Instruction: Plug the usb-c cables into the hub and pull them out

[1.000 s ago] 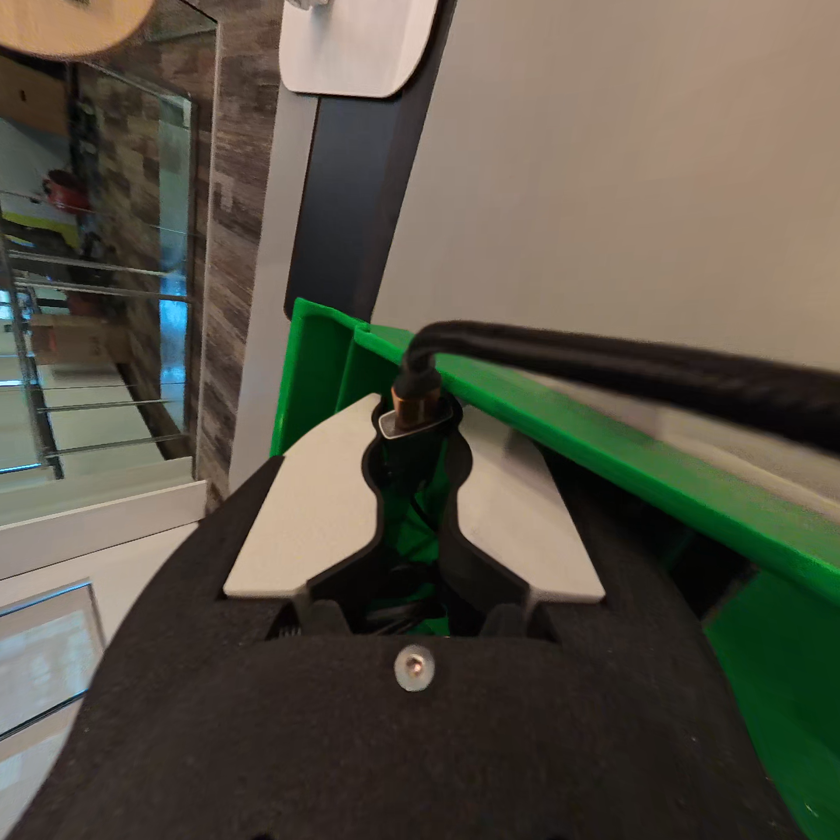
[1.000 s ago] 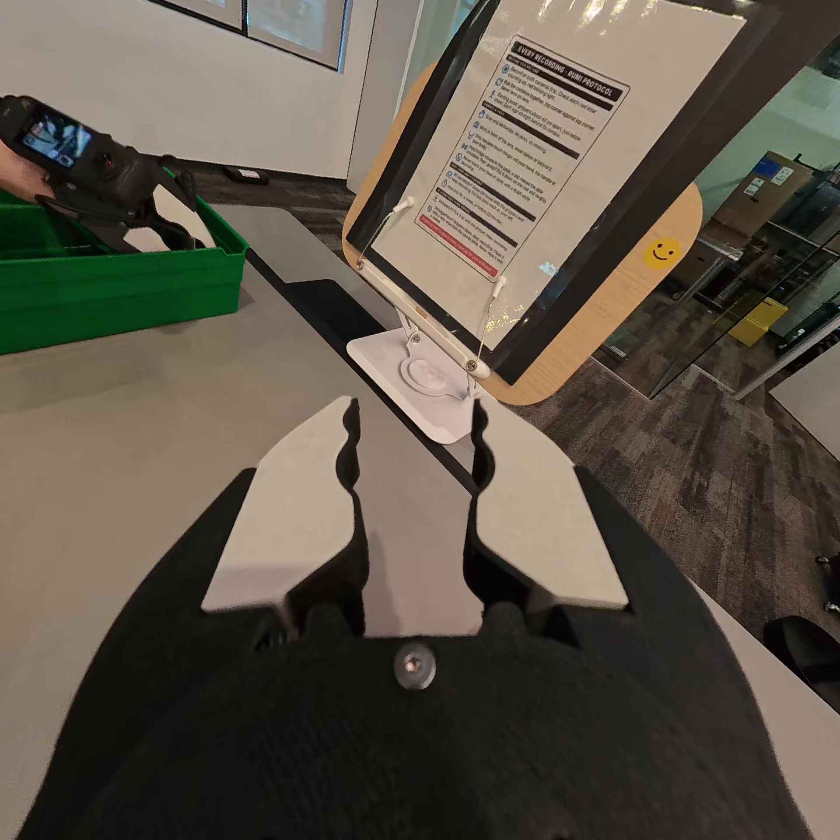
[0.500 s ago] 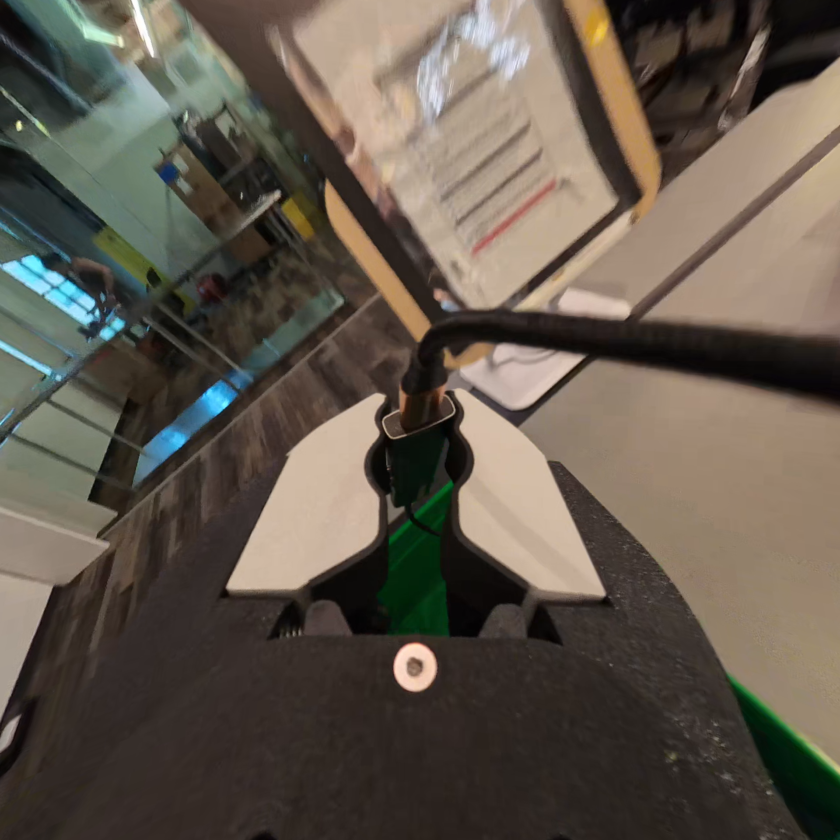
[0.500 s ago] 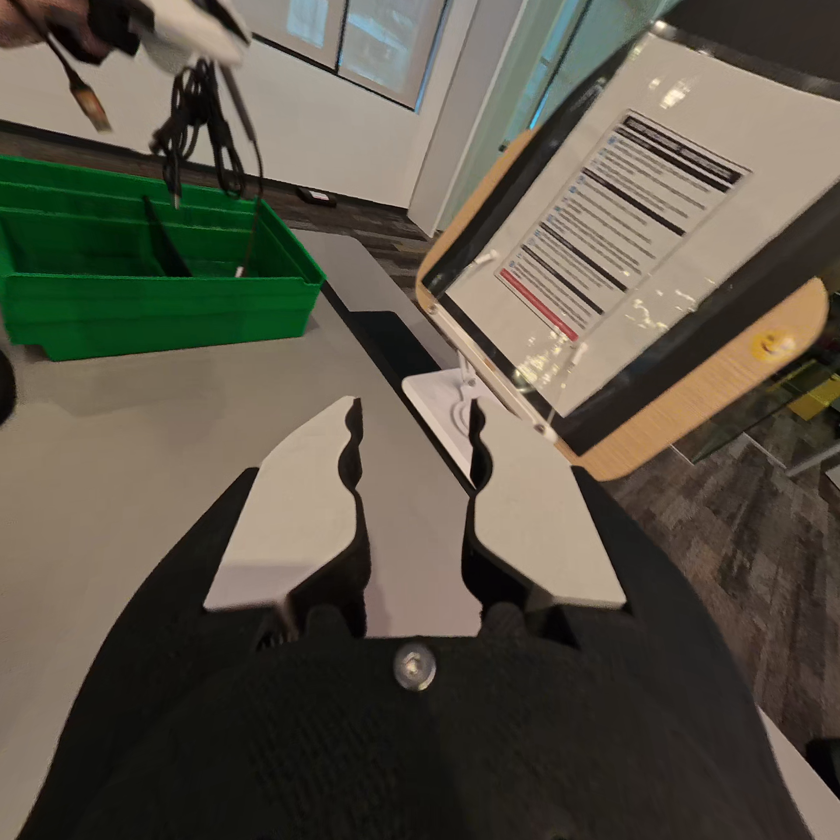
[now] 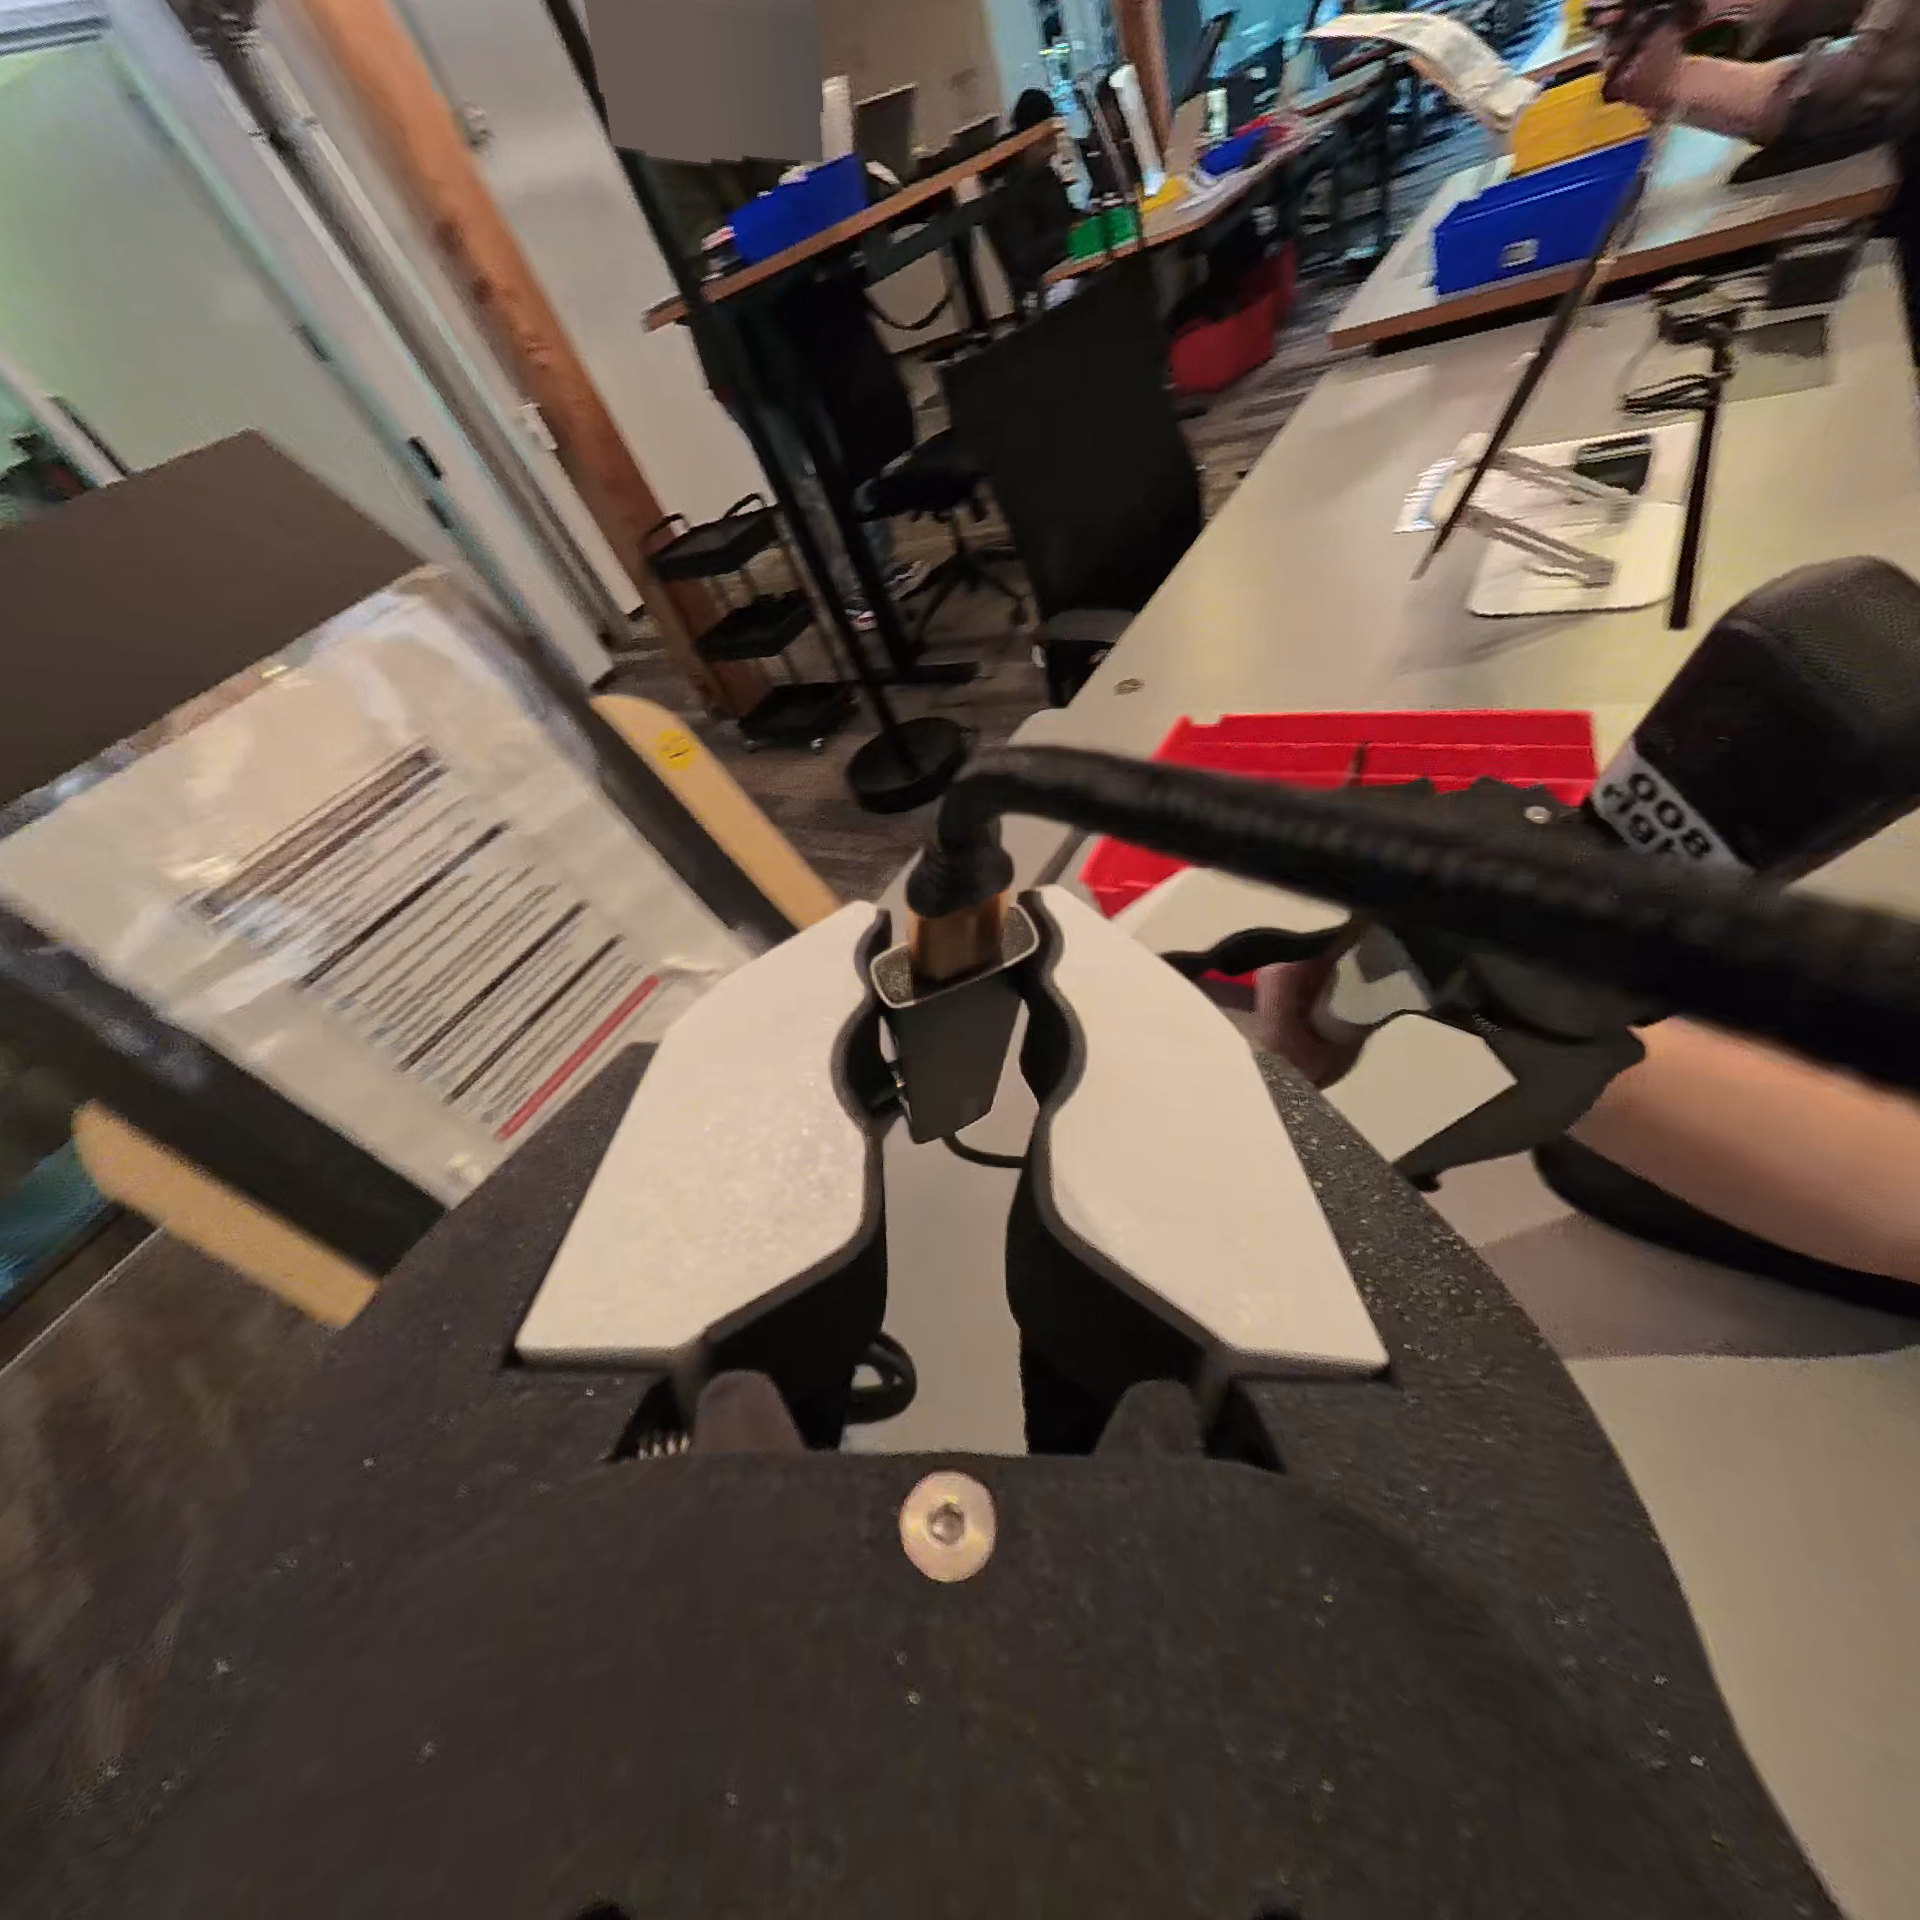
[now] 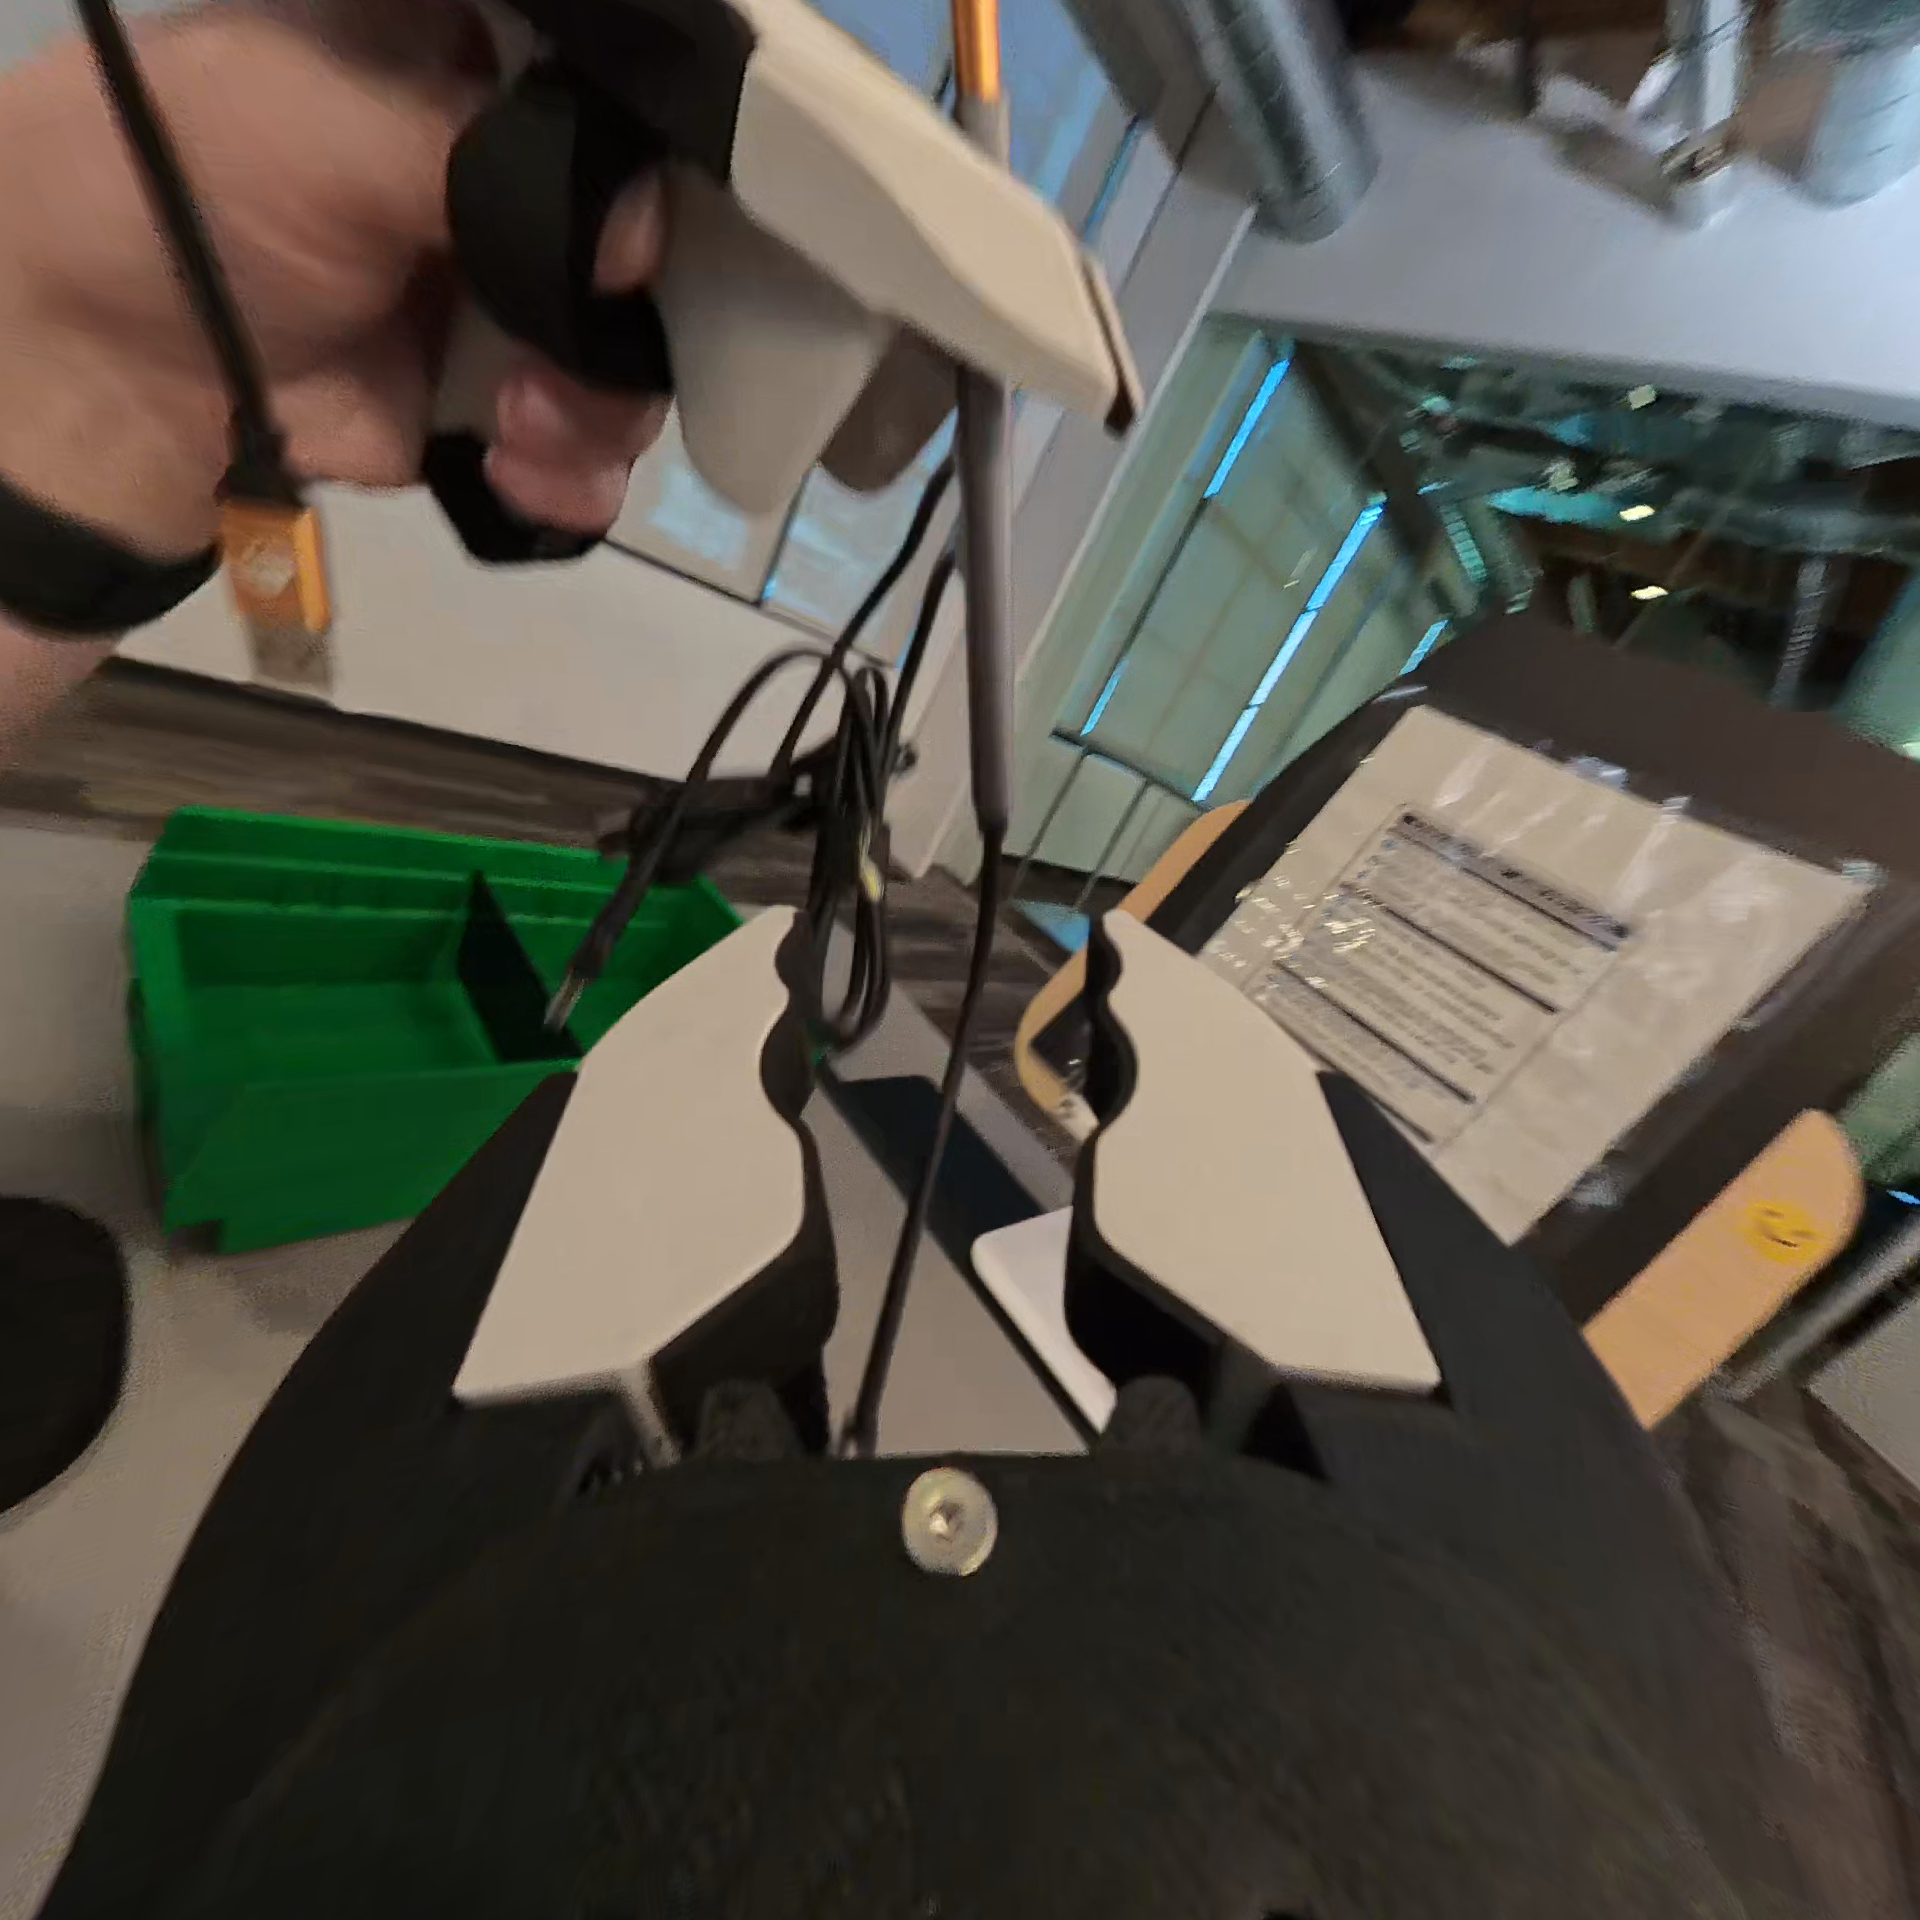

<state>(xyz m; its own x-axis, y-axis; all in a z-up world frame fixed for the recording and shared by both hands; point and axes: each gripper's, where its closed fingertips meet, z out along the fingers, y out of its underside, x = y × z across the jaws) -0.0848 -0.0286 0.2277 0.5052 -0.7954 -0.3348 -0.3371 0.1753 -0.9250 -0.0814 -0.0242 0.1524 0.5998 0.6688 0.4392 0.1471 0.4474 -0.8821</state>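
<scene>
My left gripper [image 5: 956, 920] is shut on a slim grey hub [image 5: 951, 1029]. A copper-coloured plug [image 5: 956, 935] of a thick black braided cable [image 5: 1351, 842] sits in the hub's top end. In the right wrist view the left gripper [image 6: 914, 239] is held high by a hand. The hub [image 6: 987, 582] hangs down from it. An orange connector [image 6: 275, 582] and thin black cables [image 6: 831, 831] dangle beside it. My right gripper [image 6: 945, 925] is open and empty. The hub's thin lead [image 6: 914, 1195] hangs between its fingers without being held.
A green divided bin [image 6: 343, 1039] stands on the grey table [image 6: 62, 1558] at the left. A framed sign on a white stand [image 6: 1507, 987] is at the right. A red tray [image 5: 1351, 758] lies farther along the table. Chairs and desks stand beyond. Some 8 cm of space lies between my two pairs of fingers.
My left gripper has lifted the hub and its cables out of the green bin and swung them up and toward the right gripper. My right gripper has tilted up; the lead now hangs between its fingers.
</scene>
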